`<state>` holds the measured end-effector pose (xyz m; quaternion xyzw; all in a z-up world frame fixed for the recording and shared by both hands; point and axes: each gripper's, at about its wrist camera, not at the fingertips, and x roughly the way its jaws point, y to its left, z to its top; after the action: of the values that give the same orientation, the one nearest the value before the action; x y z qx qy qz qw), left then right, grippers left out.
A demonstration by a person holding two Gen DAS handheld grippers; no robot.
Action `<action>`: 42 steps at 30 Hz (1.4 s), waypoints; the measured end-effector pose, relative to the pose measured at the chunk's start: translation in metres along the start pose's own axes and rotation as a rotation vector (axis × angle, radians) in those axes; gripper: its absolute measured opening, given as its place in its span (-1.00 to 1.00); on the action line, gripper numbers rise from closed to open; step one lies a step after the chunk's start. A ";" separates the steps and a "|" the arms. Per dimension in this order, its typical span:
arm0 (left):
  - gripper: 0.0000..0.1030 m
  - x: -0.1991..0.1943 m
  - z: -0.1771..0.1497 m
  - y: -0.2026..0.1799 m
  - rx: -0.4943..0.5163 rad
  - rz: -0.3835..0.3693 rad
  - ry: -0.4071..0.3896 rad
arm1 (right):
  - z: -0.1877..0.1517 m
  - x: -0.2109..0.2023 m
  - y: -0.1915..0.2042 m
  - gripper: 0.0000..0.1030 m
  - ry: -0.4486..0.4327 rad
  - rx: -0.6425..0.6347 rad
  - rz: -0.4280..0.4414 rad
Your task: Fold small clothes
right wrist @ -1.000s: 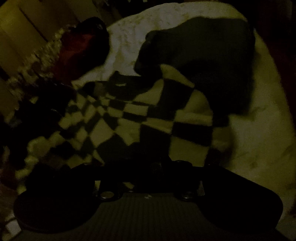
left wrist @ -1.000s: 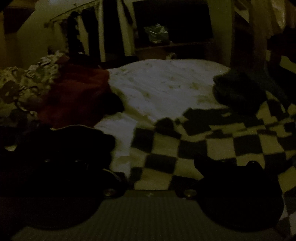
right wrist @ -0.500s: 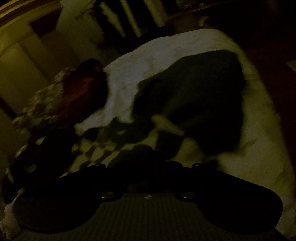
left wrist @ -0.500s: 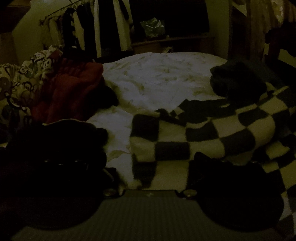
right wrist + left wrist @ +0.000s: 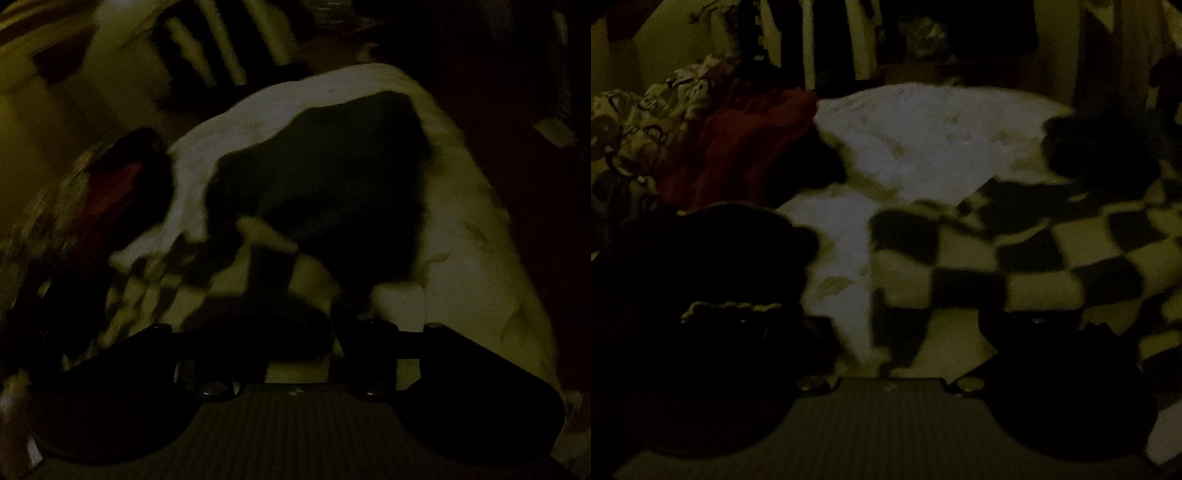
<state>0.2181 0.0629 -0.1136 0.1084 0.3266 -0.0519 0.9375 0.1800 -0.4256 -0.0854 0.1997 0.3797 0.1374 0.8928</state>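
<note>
checkered knit runs lengthwise toward right of frame, straight ahead of my left gripper, nearer one. grip state: can't tell, too dark.

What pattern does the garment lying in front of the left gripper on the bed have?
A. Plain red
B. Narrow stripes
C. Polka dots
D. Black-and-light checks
D: the left wrist view shows the checkered garment with dark and light squares, spread on the white bedsheet.
</note>
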 end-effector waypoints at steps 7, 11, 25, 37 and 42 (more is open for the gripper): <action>1.00 -0.015 0.013 -0.045 0.076 -0.185 -0.029 | -0.030 0.008 0.017 0.38 -0.032 -0.259 -0.019; 1.00 -0.005 0.018 -0.074 0.129 -0.207 -0.034 | -0.030 0.035 0.025 0.36 -0.020 -0.373 -0.032; 1.00 0.059 0.037 -0.108 0.096 -0.133 -0.004 | 0.026 -0.004 -0.025 -0.80 0.135 0.539 0.487; 1.00 0.063 0.037 -0.108 0.078 -0.125 0.000 | -0.015 -0.011 -0.020 -0.03 0.027 0.286 0.046; 1.00 0.057 0.030 -0.111 0.081 -0.132 -0.011 | -0.031 0.000 0.040 -0.03 -0.057 -0.057 0.120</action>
<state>0.2620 -0.0538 -0.1452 0.1239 0.3257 -0.1274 0.9286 0.1536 -0.3821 -0.0865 0.2004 0.3373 0.1958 0.8987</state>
